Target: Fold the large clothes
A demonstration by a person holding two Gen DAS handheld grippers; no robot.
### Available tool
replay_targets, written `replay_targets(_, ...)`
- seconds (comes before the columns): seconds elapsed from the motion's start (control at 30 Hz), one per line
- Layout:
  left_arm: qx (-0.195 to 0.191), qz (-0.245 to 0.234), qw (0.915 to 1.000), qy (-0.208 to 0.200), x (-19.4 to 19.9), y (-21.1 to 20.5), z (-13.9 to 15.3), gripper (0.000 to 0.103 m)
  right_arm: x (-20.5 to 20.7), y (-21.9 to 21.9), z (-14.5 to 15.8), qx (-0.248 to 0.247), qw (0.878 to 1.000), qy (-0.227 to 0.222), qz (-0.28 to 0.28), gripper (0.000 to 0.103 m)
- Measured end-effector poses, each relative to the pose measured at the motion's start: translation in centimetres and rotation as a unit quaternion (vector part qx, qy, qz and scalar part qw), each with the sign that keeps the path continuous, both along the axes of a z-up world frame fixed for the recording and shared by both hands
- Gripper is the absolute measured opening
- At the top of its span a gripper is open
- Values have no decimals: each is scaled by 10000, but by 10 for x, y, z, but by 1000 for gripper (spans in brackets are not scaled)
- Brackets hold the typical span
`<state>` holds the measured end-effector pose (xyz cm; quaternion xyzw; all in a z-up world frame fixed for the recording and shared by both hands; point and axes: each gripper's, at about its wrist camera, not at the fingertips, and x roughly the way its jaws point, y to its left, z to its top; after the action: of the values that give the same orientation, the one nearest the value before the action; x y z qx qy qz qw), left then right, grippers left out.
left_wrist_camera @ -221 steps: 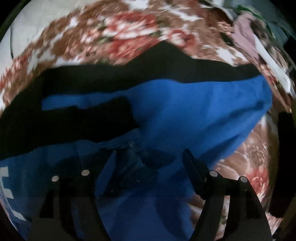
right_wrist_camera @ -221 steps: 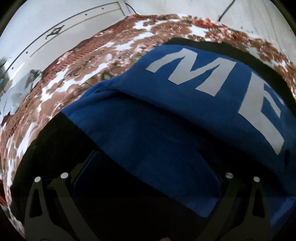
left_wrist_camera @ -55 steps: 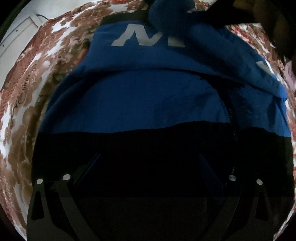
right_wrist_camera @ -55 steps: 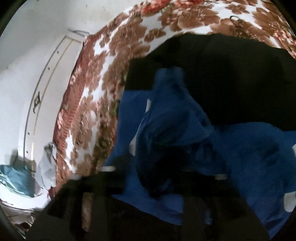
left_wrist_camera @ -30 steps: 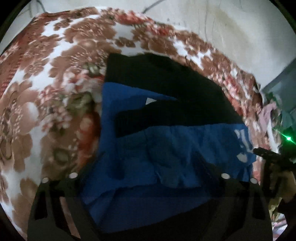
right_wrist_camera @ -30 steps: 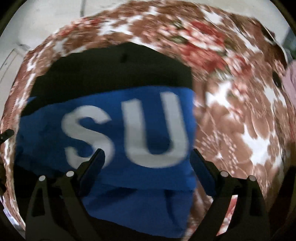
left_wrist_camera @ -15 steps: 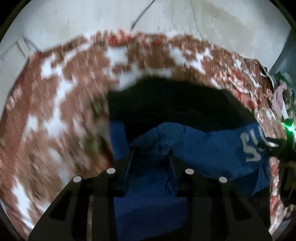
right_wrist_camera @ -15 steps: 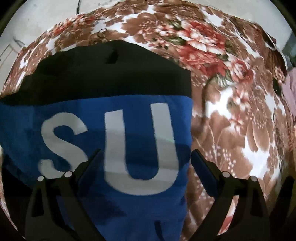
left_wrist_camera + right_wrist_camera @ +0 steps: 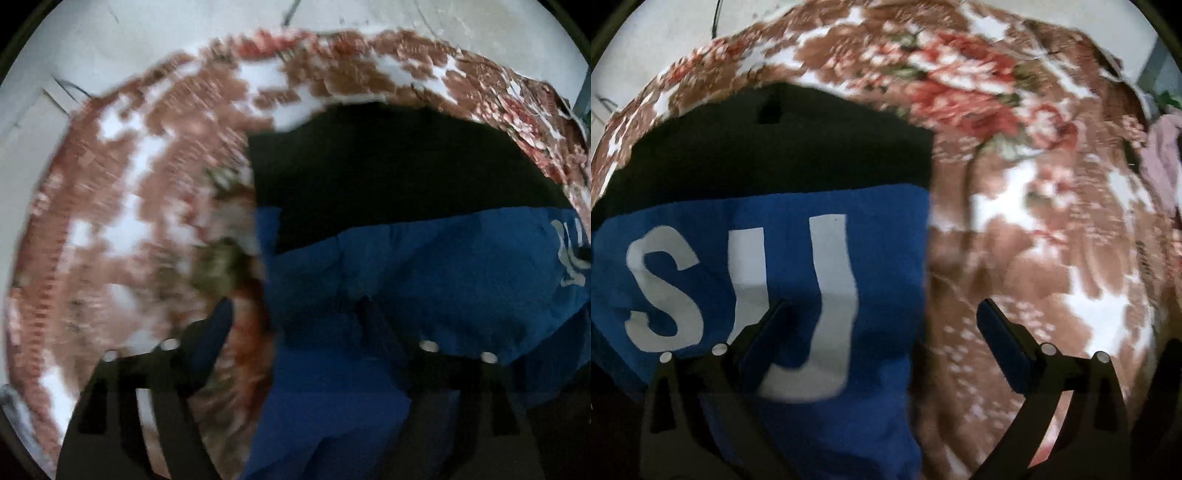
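Observation:
A blue and black garment (image 9: pixel 424 266) lies folded on a floral blanket. Its blue panel (image 9: pixel 879 229) bears large pale letters, with a black band above it. The left wrist view is blurred. My left gripper (image 9: pixel 295 321) hangs over the garment's left edge with its jaws opening; blue cloth lies below the gap and the pads do not press it. My right gripper (image 9: pixel 881 310) stands wide over the garment's right edge, its jaws still opening. One of its fingers is above the lettering, the other above the blanket. Neither gripper holds anything.
The brown, red and white floral blanket (image 9: pixel 129 221) spreads around the garment on all sides, and wide to the garment's right (image 9: pixel 1034 258). A pale wall or floor (image 9: pixel 147 44) runs beyond its far edge. Pinkish clothing (image 9: pixel 1160 155) lies at the far right.
The left jaws, narrow around a blue fold half a second ago, now stand apart, off the cloth. The right gripper has shifted right, and the garment's right edge now lies between its fingers.

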<state>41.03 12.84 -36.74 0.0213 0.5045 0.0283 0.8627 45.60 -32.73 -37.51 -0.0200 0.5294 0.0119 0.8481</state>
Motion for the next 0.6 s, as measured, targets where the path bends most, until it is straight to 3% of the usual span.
replay_targets(0.07, 62, -60, 9996, -256, -13, -7, 21, 91, -11, 4, 20, 345, 9992, -177, -95, 98)
replay_targets(0.2, -337, -186, 9982, -465, -18, -40, 38, 95, -20, 36, 20, 617, 9979, -161, 92, 98)
replay_targets(0.27, -572, -321, 9971, -392, -14, -59, 24, 95, -20, 51, 1, 532, 9984, 51, 178, 98)
replay_targets(0.43, -247, -471, 9984, 197, -4, -76, -53, 96, -31, 49, -29, -432, 9982, 34, 408, 98)
replay_targets(0.6, 286, -769, 9966, 73, -21, -84, -45, 96, -40, 13, -32, -93, 9994, 298, 128, 98)
